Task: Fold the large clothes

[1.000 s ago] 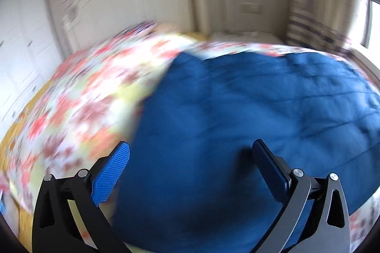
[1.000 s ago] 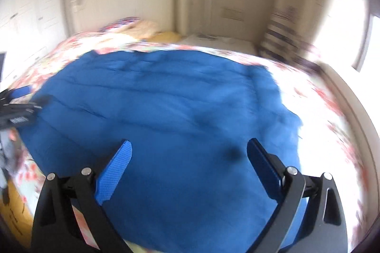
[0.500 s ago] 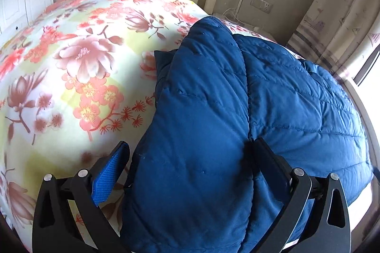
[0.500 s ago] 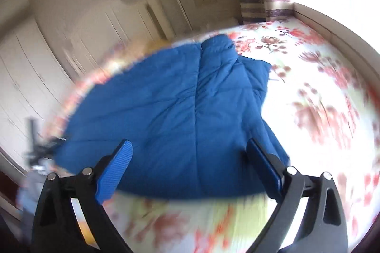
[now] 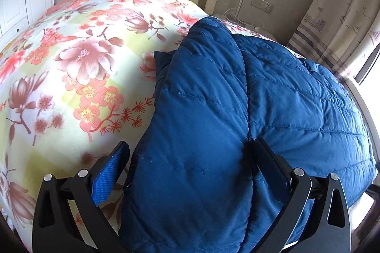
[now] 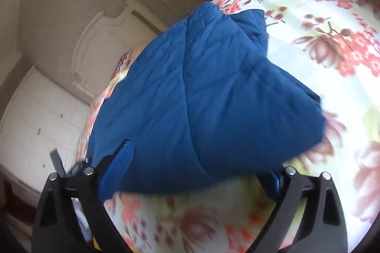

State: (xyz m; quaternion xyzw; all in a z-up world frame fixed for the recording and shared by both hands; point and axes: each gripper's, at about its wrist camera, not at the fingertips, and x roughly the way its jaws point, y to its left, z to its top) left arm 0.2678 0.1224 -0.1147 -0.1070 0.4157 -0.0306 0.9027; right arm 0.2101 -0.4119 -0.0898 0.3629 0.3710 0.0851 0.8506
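Blue quilted jacket (image 5: pixel 213 110) spread on the floral bedspread (image 5: pixel 71 67)
Left wrist view: left gripper (image 5: pixel 190 169) stands with jaws wide apart, the jacket's near fold bulging between them. Right wrist view, blurred: right gripper (image 6: pixel 197 172) also spread wide, straddling the jacket's near edge, nothing clamped

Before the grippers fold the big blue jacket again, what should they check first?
1. Blue quilted jacket lies on the floral bedspread: ok.
2. One side already folded over the middle: ok.
3. Left gripper open, its fingers either side of the folded part: ok.
4. Right gripper open at the jacket's near edge: ok.
5. Bare bedspread beside the jacket for the next fold: ok.
6. Sleeves tucked in flat: cannot tell.
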